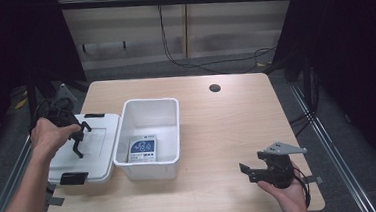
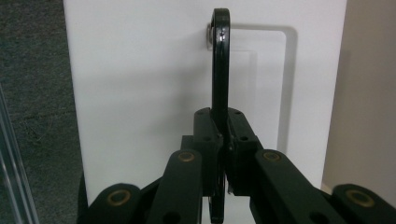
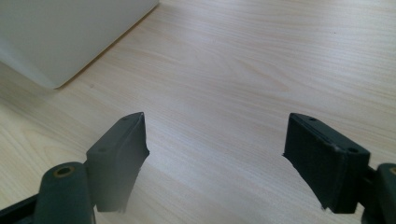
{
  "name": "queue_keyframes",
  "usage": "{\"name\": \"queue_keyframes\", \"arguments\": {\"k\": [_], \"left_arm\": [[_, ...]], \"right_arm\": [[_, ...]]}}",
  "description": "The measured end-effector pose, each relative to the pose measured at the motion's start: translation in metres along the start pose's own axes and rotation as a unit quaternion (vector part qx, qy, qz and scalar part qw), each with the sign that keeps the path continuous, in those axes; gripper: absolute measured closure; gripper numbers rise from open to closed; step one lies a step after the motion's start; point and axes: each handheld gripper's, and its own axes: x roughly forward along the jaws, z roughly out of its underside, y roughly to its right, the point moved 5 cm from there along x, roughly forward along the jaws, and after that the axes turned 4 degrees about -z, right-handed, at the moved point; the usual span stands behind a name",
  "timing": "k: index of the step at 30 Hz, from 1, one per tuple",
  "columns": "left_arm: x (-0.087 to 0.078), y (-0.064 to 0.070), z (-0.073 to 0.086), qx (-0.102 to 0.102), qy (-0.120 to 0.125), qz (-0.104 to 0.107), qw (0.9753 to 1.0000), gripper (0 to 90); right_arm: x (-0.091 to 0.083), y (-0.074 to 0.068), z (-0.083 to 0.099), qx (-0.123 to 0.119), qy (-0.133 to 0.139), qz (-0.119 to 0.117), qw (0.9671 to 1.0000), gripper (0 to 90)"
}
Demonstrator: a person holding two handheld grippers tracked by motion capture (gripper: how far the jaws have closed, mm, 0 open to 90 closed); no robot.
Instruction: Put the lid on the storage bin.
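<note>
My left gripper [image 1: 79,135] hangs over a white lid [image 1: 98,145] at the table's left. In the left gripper view its jaws are shut [image 2: 224,137] on a thin black bar [image 2: 220,70] with a rounded tip and a small metal stud, and the lid [image 2: 140,93] lies behind it. The bar [image 1: 78,150] points down toward the lid. A white open bin [image 1: 150,102] stands beside the lid, with a blue and white packet [image 1: 143,149] on its floor. My right gripper [image 1: 245,171] is open near the front right edge, its fingers [image 3: 119,154] wide apart over bare wood.
The lid carries black latches at its far [image 1: 94,115] and near [image 1: 74,178] ends. A round cable hole [image 1: 215,88] sits at the back of the wooden table [image 1: 227,128]. A corner of the bin [image 3: 60,32] lies ahead of my right gripper.
</note>
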Motion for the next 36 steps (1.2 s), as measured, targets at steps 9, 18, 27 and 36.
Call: {"name": "queue_keyframes", "arguments": {"k": [9, 18, 27, 36], "left_arm": [[-0.013, -0.002, 0.000, 0.005, 0.005, -0.005, 1.0000, 85.1], [-0.023, -0.003, 0.001, 0.013, 0.006, -0.010, 0.9998, 85.0], [-0.036, -0.004, 0.001, 0.012, 0.012, -0.007, 0.9998, 85.0], [-0.045, -0.002, 0.000, 0.018, 0.012, -0.008, 0.9997, 85.0]], "right_arm": [[0.001, 0.000, 0.000, -0.004, -0.003, 0.003, 1.0000, 17.9], [0.002, 0.000, 0.000, -0.004, -0.005, 0.002, 1.0000, 17.8], [0.002, -0.001, 0.000, -0.003, -0.007, 0.000, 1.0000, 17.3], [0.003, -0.001, 0.001, -0.004, -0.010, -0.003, 0.9999, 17.4]]}}
